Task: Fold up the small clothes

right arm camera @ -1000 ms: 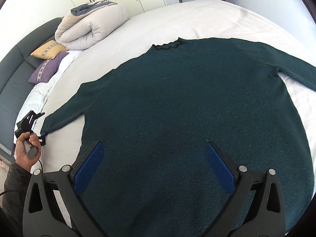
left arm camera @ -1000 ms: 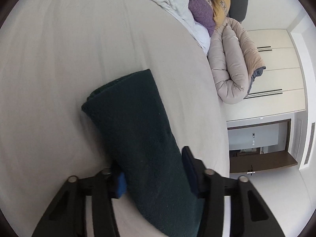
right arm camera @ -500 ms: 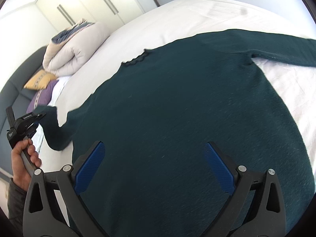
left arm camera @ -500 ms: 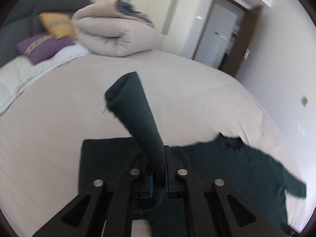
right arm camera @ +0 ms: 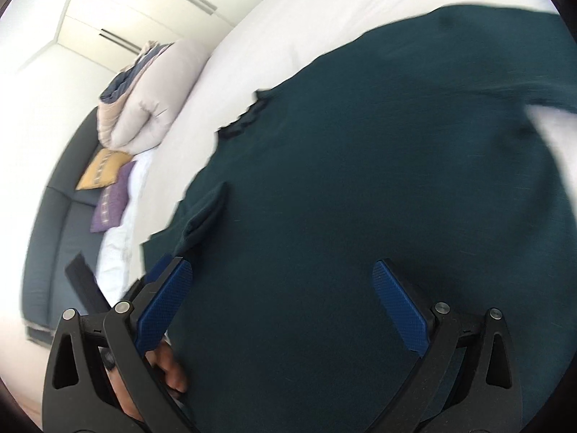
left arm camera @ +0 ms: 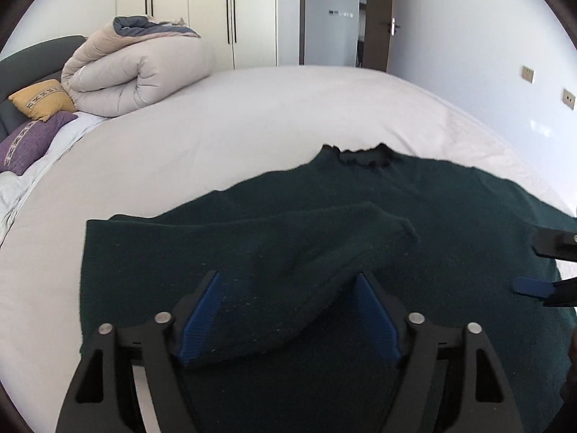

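Sweater: a dark green sweater (left arm camera: 450, 216) is lying flat on a white bed (left arm camera: 252, 115), neckline (left arm camera: 362, 155) pointing toward the far side of the room.
Folded sleeve: one sleeve (left arm camera: 317, 241) is lying across the sweater's chest, its cuff end reaching toward the middle.
Left gripper: the left gripper (left arm camera: 288, 310) is hovering low over the folded sleeve with its blue pads spread wide; the sleeve is passing between the pads, and neither pad is pinching it.
Right gripper: the right gripper (right arm camera: 285, 306) is hanging over the sweater's body, fingers wide apart and gripping nothing; in the left wrist view, its fingers are poking in at the right edge.
Hand: a bare hand (right arm camera: 167, 368) is showing behind the right gripper's frame, low on the left of the right wrist view.
Surroundings: a rolled beige duvet (left arm camera: 140, 75) is sitting at the head of the bed, just beside a yellow cushion (left arm camera: 41, 99) and a purple cushion (left arm camera: 30, 140).
Background: white wardrobe doors (left arm camera: 194, 11) and a doorway (left arm camera: 331, 14) are standing beyond the bed.
Blur: the right wrist view is smearing at its right edge.
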A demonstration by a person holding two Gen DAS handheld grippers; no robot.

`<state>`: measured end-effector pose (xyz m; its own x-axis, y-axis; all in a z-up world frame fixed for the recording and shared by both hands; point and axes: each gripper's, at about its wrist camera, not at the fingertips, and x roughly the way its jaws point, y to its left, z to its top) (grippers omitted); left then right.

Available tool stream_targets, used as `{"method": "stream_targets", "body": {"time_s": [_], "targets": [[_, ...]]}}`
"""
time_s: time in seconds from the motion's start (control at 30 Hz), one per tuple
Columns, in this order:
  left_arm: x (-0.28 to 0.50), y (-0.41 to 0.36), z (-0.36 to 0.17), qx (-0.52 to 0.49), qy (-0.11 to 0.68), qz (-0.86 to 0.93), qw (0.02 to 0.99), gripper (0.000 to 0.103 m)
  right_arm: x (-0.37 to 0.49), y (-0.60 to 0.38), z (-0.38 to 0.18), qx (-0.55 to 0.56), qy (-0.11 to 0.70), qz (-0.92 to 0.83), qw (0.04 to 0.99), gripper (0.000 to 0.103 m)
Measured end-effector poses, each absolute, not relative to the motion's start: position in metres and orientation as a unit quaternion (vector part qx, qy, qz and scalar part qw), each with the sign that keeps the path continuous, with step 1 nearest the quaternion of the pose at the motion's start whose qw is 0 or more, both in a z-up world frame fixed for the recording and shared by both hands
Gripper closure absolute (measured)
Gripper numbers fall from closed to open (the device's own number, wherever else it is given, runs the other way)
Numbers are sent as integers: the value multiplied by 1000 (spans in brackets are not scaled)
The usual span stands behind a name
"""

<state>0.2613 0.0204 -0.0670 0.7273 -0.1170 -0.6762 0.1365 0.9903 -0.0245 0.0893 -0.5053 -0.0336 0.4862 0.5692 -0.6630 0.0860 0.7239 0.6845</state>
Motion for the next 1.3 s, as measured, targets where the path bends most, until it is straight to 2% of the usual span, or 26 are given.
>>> {"method": "stream_targets", "body": {"time_s": [0.03,0.2,0.33,0.37,0.4,0.43,0.53,0.6,0.67,0.77,1.1,1.3], "targets": [[257,27,-66,1,359,-65,931,18,107,-495,-39,354,487,172,779,2],[242,46,-91,-59,385,-63,919,18,173,-433,-72,394,536,217,715,5],[244,66,-105,-120,394,-70,908,19,215,-398,-84,383,563,200,704,5],[245,66,-106,-122,393,-70,909,19,223,-393,-84,383,566,198,703,8],[245,65,-106,-118,393,-68,909,19,232,-387,-83,378,567,195,705,13],[244,62,-106,-110,392,-64,911,19,235,-376,-83,365,572,198,707,25],[244,57,-108,-95,392,-57,913,19,241,-357,-83,317,590,193,717,37],[243,58,-109,-100,389,-60,914,19,250,-349,-86,291,595,189,725,51],[241,60,-109,-106,387,-62,914,19,257,-347,-87,264,598,177,736,78],[239,61,-110,-103,387,-61,914,19,258,-348,-82,231,591,171,754,94],[236,66,-110,-112,382,-63,915,19,246,-340,-37,173,533,172,810,100],[236,67,-110,-113,379,-59,917,19,232,-399,-39,219,527,158,806,101]]}}
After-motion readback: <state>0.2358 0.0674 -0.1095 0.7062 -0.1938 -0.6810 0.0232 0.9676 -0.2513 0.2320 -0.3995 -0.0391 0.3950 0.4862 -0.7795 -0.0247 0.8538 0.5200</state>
